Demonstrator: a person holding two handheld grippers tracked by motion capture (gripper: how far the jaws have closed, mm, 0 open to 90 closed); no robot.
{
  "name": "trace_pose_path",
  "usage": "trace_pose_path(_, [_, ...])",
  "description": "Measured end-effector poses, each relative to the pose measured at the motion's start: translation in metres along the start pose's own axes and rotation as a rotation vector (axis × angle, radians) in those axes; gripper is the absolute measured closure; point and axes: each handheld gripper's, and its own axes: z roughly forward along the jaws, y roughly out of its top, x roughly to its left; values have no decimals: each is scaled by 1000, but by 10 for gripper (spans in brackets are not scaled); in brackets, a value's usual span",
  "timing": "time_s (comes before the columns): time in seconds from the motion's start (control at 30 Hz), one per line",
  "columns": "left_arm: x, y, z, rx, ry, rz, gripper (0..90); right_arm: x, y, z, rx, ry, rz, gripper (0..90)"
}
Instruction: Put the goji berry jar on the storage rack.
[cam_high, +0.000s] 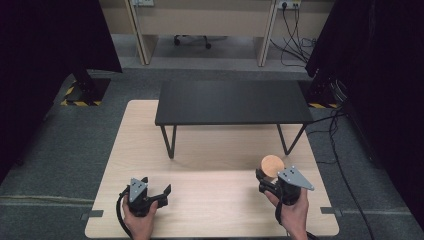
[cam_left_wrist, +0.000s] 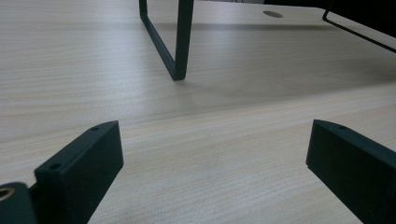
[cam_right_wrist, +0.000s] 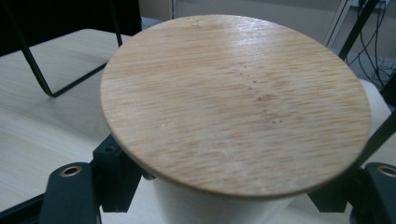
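- The left gripper (cam_high: 156, 192), held in a hand (cam_high: 139, 220) near the front-left of the light wooden table (cam_high: 210, 150), hovers low with its jaws spread wide apart and only bare tabletop between them.
- Ahead of it stands a small black shelf (cam_high: 232, 102) on thin metal legs (cam_left_wrist: 180, 42), set on the table's far half.
- The right gripper (cam_high: 267, 180), at the front-right, is clenched on a white container (cam_right_wrist: 210, 207) — its jaws press the body from both sides, just under a round wooden lid (cam_right_wrist: 233, 102) that sits flat on top.
- The container is lifted slightly or resting — I cannot tell which.
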Motion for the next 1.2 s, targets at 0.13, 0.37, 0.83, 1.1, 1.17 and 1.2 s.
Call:
trace_pose_path(0.13, [0,0,0,-1,0,-1,31,0,16,-2,-30,9,-6,258])
trace_pose_path(0.37, [0,0,0,0,1,2,31,5,51,5,-52,14,-49,258])
trace_pose_path(0.83, [0,0,0,-1,-3,0,31,-6,150,57,-50,3,-108,258])
trace_pose_path(1.1, [1,0,0,-2,-6,1,31,-18,176,115,40,10,-52,258])
trace_pose_path(1.17, [1,0,0,-2,-7,-1,31,-18,178,123,45,11,-40,259])
trace_pose_path(1.2, [1,0,0,-2,-7,-1,31,-19,179,127,46,15,-35,259])
